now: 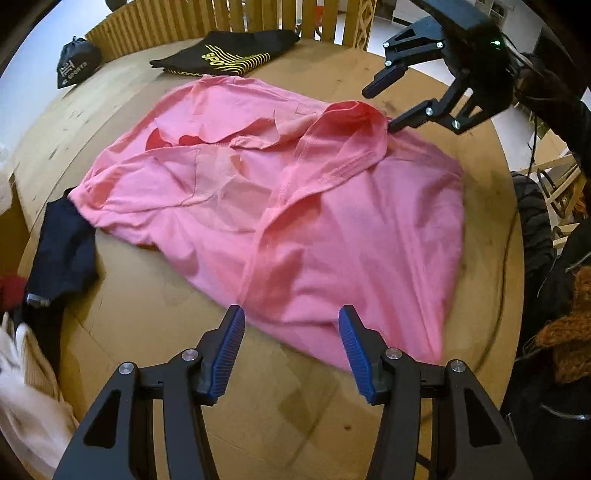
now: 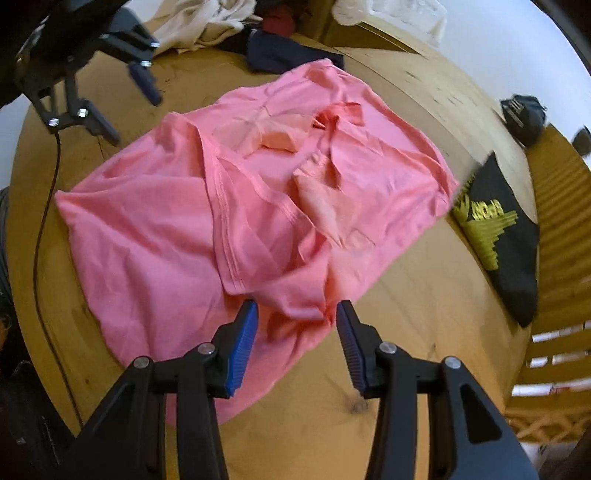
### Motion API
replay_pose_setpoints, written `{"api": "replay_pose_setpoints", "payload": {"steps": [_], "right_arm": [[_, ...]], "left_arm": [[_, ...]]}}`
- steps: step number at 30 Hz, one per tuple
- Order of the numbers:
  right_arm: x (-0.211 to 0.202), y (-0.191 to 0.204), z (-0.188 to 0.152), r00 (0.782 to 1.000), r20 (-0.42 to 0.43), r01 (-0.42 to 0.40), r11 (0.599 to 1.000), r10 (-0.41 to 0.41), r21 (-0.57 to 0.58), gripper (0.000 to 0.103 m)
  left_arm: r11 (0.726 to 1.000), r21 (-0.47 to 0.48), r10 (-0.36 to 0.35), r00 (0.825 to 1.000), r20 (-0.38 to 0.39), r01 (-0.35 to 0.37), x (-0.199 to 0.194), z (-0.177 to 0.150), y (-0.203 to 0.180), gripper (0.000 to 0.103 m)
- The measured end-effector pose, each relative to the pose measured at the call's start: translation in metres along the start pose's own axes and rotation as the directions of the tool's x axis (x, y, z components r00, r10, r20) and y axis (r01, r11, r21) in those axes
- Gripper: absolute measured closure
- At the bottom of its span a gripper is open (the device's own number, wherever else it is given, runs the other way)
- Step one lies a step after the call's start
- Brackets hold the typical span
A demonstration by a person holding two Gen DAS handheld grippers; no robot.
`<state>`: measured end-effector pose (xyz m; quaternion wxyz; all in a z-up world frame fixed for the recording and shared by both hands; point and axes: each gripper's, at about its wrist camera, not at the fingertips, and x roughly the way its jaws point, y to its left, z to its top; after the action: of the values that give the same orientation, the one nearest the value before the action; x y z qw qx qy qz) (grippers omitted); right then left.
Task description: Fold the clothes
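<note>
A pink T-shirt [image 1: 332,229] [image 2: 166,229] lies crumpled and partly folded over itself on a round wooden table [image 1: 258,413] [image 2: 406,332]. My left gripper [image 1: 291,317] [image 2: 129,107] is open, hovering just over the shirt's near edge with nothing pinched. On the opposite side, my right gripper [image 2: 295,310] [image 1: 388,105] is also open. A bunched fold of pink cloth lies between and under its blue pads, and in the left wrist view its lower finger [image 1: 402,122] touches the raised fold.
A folded black shirt with yellow print [image 1: 229,59] [image 2: 495,236] lies beside the pink one. A navy garment [image 1: 62,251] [image 2: 280,55] and white clothes [image 1: 22,387] [image 2: 199,26] sit at another edge. A black sports bag [image 1: 75,62] [image 2: 522,114] rests near a wooden slat fence [image 1: 258,18].
</note>
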<state>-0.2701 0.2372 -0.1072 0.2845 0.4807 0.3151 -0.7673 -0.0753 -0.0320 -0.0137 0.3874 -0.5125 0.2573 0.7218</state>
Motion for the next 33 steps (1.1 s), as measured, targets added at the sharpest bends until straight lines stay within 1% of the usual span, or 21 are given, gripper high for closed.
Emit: {"api": "replay_pose_setpoints", "payload": {"steps": [3,5,7,8,9,10,11,12,13,14,17,20,21,23,24,25,27,28,31,32,33], "right_arm": [[0.005,-0.005,0.009,1.0,-0.003,-0.011,1.0,0.011,-0.004,0.06],[0.007,-0.007,0.01,0.999,-0.013,-0.031,1.0,0.031,0.005,0.06],[0.009,-0.013,0.01,0.997,-0.018,-0.071,0.997,0.072,0.041,0.06],[0.009,-0.017,0.009,0.995,-0.012,-0.1,0.992,0.101,0.072,0.062],[0.009,-0.022,0.008,0.991,-0.005,-0.129,0.986,0.131,0.103,0.07],[0.01,-0.027,0.007,0.988,0.003,-0.155,0.979,0.156,0.133,0.075],[0.009,-0.031,0.005,0.985,0.015,-0.17,0.973,0.17,0.156,0.082],[0.007,-0.034,0.004,0.984,0.03,-0.179,0.969,0.176,0.172,0.084],[0.006,-0.037,0.003,0.982,0.044,-0.188,0.964,0.183,0.188,0.086],[0.004,-0.04,0.002,0.979,0.06,-0.204,0.958,0.196,0.204,0.091],[0.001,-0.053,-0.001,0.957,0.112,-0.287,0.917,0.266,0.276,0.092],[0.006,-0.066,-0.006,0.94,0.129,-0.34,0.867,0.315,0.365,0.092],[0.008,-0.07,-0.007,0.935,0.134,-0.353,0.848,0.327,0.395,0.092],[0.014,-0.083,-0.013,0.919,0.16,-0.393,0.79,0.361,0.471,0.092],[0.016,-0.088,-0.015,0.918,0.164,-0.394,0.773,0.362,0.497,0.092],[0.018,-0.092,-0.017,0.924,0.159,-0.378,0.768,0.347,0.517,0.092],[0.021,-0.096,-0.02,0.944,0.138,-0.326,0.781,0.3,0.532,0.092],[0.022,-0.096,-0.02,0.948,0.129,-0.314,0.788,0.292,0.53,0.092],[0.024,-0.094,-0.017,0.973,0.069,-0.224,0.827,0.22,0.516,0.089],[0.022,-0.093,-0.017,0.982,0.049,-0.183,0.84,0.184,0.51,0.084],[0.017,-0.091,-0.015,0.991,0.039,-0.134,0.859,0.132,0.494,0.084]], "left_arm": [[0.999,0.038,0.017,0.999,-0.032,-0.016,0.01,0.008,0.003,0.052],[0.999,0.034,0.029,0.998,-0.063,-0.027,0.02,0.012,0.01,0.052],[1.0,0.022,0.015,0.998,-0.062,-0.013,0.022,0.013,0.015,0.052],[1.0,0.017,0.005,0.998,-0.059,-0.004,0.023,0.013,0.017,0.054],[1.0,0.02,-0.002,0.999,-0.051,0.003,0.023,0.012,0.017,0.054],[0.999,0.03,-0.009,0.999,-0.046,0.011,0.023,0.012,0.015,0.055],[0.999,0.042,-0.017,0.999,-0.043,0.019,0.022,0.012,0.014,0.06],[0.998,0.056,-0.018,0.999,-0.046,0.02,0.023,0.012,0.011,0.065],[0.998,0.068,-0.011,0.999,-0.051,0.014,0.024,0.012,0.009,0.067],[0.997,0.079,-0.002,0.998,-0.057,0.006,0.025,0.012,0.006,0.069],[0.996,0.089,-0.02,0.998,-0.055,0.025,0.024,0.012,0.003,0.081],[0.996,0.092,-0.011,0.998,-0.055,0.016,0.022,0.012,0.003,0.086],[0.996,0.089,-0.009,0.999,-0.054,0.014,0.021,0.012,0.004,0.086],[0.997,0.08,-0.005,0.999,-0.047,0.008,0.019,0.013,0.006,0.086],[0.997,0.076,0.0,0.999,-0.042,0.003,0.017,0.014,0.008,0.086],[0.997,0.073,0.006,0.999,-0.036,-0.003,0.015,0.014,0.01,0.086],[0.998,0.066,0.011,1.0,-0.028,-0.01,0.013,0.015,0.013,0.087],[0.998,0.063,0.01,1.0,-0.027,-0.008,0.012,0.016,0.014,0.089],[0.998,0.056,-0.003,0.999,-0.035,0.005,0.013,0.016,0.013,0.089],[0.999,0.052,-0.005,0.999,-0.037,0.007,0.013,0.016,0.007,0.089],[0.999,0.046,-0.013,0.999,-0.044,0.015,0.014,0.016,0.005,0.09]]}}
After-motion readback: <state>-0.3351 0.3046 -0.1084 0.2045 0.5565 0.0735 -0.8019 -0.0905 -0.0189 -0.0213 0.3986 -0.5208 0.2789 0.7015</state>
